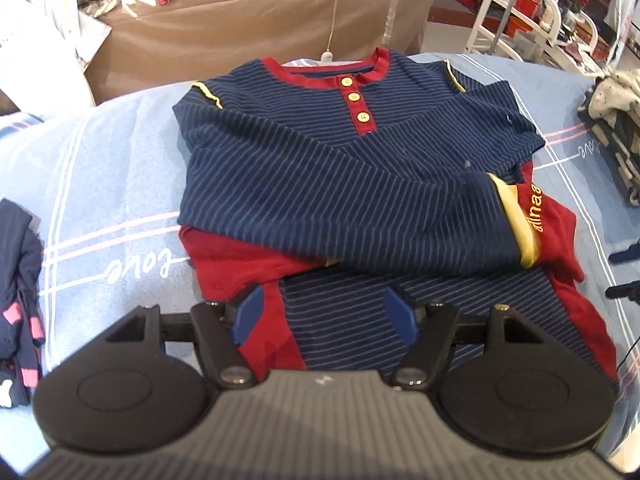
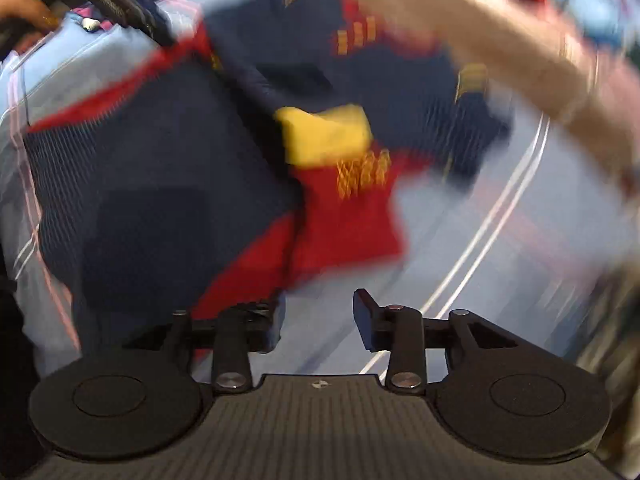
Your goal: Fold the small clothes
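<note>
- The striped shirt point(image 1: 340, 152), navy with thin pale stripes, a red collar and three yellow buttons, lies flat in the middle of the light blue sheet point(image 1: 112, 184), collar toward 12 o'clock in the left wrist view
- One sleeve is folded across the body, and its yellow cuff point(image 1: 516, 224) rests at about 3 o'clock over a red part with yellow lettering
- Red panels show at the lower hem, at 7 and 4 o'clock of the shirt
- The left tool point(image 1: 326, 314) hangs over the lower hem; its blue pads point(image 1: 248, 312) stand apart with cloth seen between them, and no pad presses on it
- The right wrist view is heavily blurred; the right tool point(image 2: 318, 320) stands with fingers apart over the bare sheet, just beside the shirt's red edge at 11 o'clock of it, holding nothing
- A dark garment with pink trim point(image 1: 20, 300) lies at 9 o'clock on the sheet, well apart from the shirt
- A brown covered sofa point(image 1: 248, 20) stands beyond the sheet at 12 o'clock
- A hand point(image 2: 24, 8) grips the other tool's body at 10 o'clock in the right wrist view
</note>
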